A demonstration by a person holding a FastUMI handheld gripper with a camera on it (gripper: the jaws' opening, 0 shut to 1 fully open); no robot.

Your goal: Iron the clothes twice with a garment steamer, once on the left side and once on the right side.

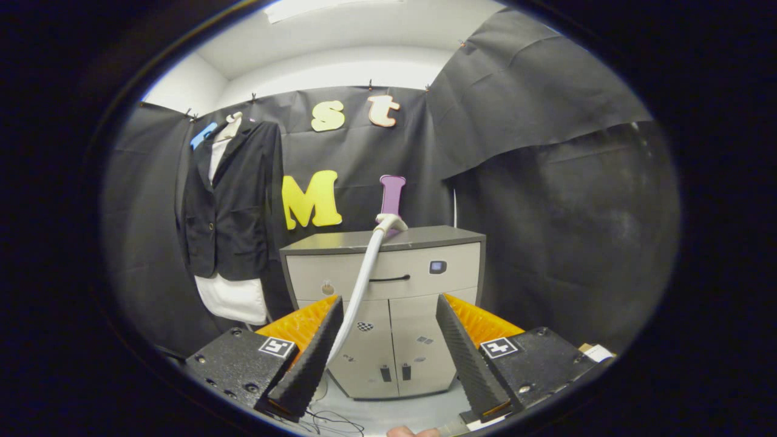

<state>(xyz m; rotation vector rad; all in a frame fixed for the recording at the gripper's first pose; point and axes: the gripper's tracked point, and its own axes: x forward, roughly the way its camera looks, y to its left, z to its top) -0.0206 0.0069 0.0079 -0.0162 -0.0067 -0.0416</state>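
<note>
A dark jacket (pixel 229 200) over a white shirt (pixel 234 298) hangs on the booth wall, far ahead and left of my fingers. The garment steamer's head (pixel 390 223) rests on top of a grey cabinet (pixel 388 267), straight ahead beyond the fingers. Its white hose (pixel 362 285) runs down from the cabinet top and passes just inside my left finger. My gripper (pixel 388 318) is open, its fingers wide apart and holding nothing, well short of the cabinet.
The cabinet has a drawer with a dark handle (pixel 390 279) and two lower doors. Thin cables (pixel 331 419) lie on the pale floor below the fingers. Black cloth walls close in at the right and the back.
</note>
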